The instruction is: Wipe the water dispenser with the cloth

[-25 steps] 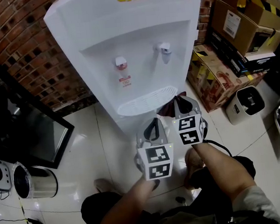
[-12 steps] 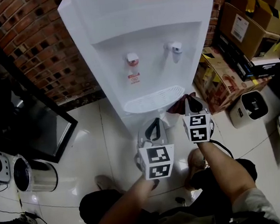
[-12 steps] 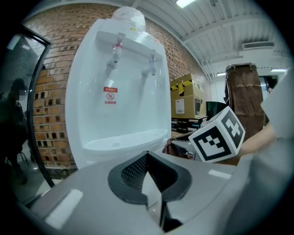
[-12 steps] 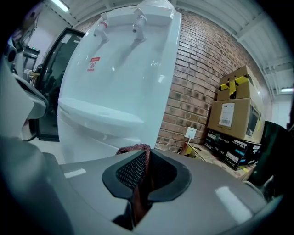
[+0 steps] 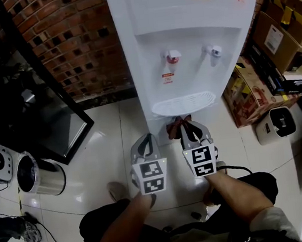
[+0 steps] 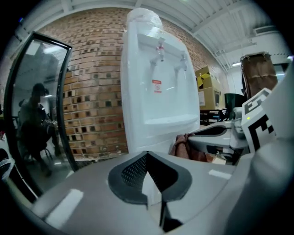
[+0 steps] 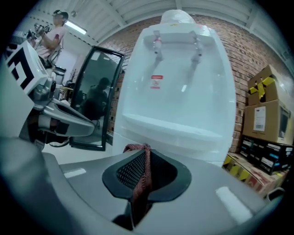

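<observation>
Standing vertical: water dispenser | cloth pinched lengthwise in right gripper

Grey left gripper, right gripper; black-white marker cubes.

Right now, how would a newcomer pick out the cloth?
Find the tall white water dispenser against the brick wall, then look just below its drip tray to the right gripper. The cloth is the crumpled reddish-brown fabric pinched in that gripper's jaws; the left gripper beside it holds nothing.
</observation>
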Motion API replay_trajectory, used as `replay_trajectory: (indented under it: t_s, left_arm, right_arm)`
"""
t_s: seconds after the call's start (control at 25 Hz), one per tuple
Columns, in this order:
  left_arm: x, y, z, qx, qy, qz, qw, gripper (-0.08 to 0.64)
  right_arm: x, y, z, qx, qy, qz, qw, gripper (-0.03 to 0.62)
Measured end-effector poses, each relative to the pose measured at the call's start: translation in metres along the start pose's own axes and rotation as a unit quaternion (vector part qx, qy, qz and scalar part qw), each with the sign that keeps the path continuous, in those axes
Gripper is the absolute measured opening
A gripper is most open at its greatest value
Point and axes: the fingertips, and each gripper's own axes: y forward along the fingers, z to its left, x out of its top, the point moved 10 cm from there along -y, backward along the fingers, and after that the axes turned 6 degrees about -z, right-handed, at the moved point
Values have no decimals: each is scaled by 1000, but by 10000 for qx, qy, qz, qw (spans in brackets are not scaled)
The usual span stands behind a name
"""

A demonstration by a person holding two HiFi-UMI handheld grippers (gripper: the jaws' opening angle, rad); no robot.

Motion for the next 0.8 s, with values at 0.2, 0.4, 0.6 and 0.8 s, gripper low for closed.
replay_trajectory:
  t_s: [0.2, 0.4, 0.6, 0.8]
  left_arm:
    - [-11, -12, 36, 466, -130, 43, 9988, 0]
    - [-12, -14, 51, 609, -254, 53, 9978, 0]
    - [-13, -4, 50, 494, -119, 54, 9987, 0]
    - [-12, 11, 36, 299, -140, 81, 9994, 0]
  right_arm:
    - [4, 25, 56, 591, -172, -81, 9981, 46]
    - [-7, 50, 91, 915, -351, 61, 9952, 46]
    - [-23, 69, 87, 760, -438, 277, 9958, 47]
    - [-29, 67, 70, 642, -483, 358, 9961, 47]
